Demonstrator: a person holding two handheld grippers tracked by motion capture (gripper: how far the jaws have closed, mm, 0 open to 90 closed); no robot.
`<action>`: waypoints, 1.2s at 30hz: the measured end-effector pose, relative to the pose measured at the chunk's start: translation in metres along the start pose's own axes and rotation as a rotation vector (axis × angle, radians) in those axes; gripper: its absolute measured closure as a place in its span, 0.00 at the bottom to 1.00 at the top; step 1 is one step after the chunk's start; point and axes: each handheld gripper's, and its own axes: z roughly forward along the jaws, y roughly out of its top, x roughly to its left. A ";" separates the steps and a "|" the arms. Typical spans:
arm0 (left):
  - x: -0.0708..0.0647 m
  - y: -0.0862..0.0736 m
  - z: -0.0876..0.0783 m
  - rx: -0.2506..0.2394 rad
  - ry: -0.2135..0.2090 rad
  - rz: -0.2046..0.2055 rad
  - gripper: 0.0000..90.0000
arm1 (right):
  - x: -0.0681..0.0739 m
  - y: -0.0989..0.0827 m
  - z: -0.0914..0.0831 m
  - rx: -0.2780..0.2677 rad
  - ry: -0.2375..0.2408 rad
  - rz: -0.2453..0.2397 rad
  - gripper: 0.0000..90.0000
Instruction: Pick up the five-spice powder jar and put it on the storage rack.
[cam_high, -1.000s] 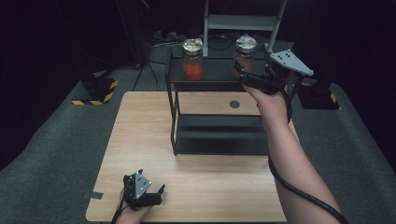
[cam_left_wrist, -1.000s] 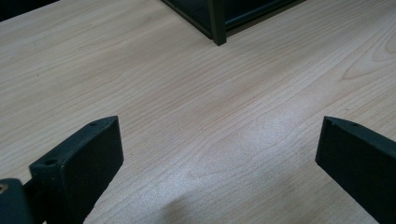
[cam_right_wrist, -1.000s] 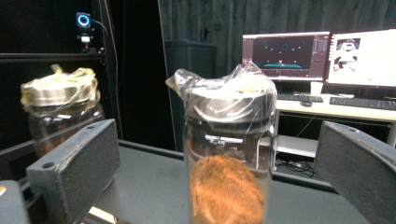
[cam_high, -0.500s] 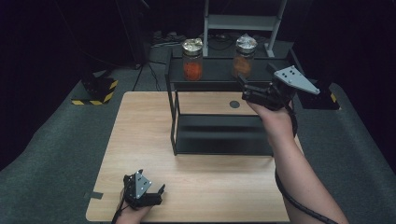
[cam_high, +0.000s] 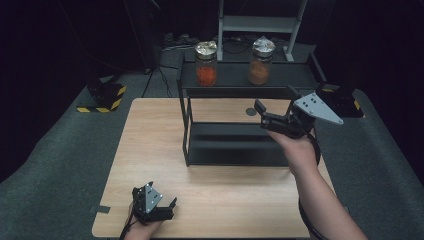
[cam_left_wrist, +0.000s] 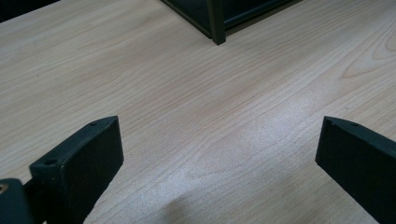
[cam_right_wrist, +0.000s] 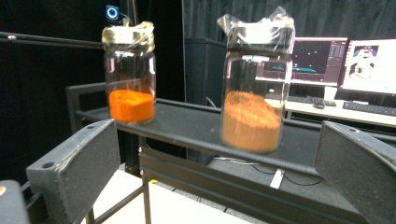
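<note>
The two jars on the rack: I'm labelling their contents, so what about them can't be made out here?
- Brown-powder jar: right gripper view, lid wrapped in crinkled plastic film; lid type hidden.
- Orange-powder jar: same view, film covers its lid too.
- High view: both jars too small for any label to be read.

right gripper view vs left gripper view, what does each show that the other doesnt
The right gripper view alone has the two jars on the rack's top shelf: the jar of bright orange powder and the jar of brownish powder, both with wrapped lids, plus lit monitors behind. The left gripper view alone has the bare wooden tabletop close beneath its claw, with one foot of the rack's leg. Both share a pair of black jaws standing wide apart with nothing between them, and some part of the black rack.
</note>
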 end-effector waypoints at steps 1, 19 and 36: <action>0.000 0.000 0.000 -0.001 0.000 0.001 0.01 | 0.000 -0.003 -0.002 0.001 0.003 -0.003 0.00; -0.001 0.000 0.000 0.002 0.002 0.007 0.01 | 0.010 -0.042 -0.036 0.028 0.021 -0.048 0.00; -0.002 0.000 0.000 -0.002 0.011 0.006 0.01 | 0.015 -0.083 -0.065 0.092 0.011 -0.094 0.00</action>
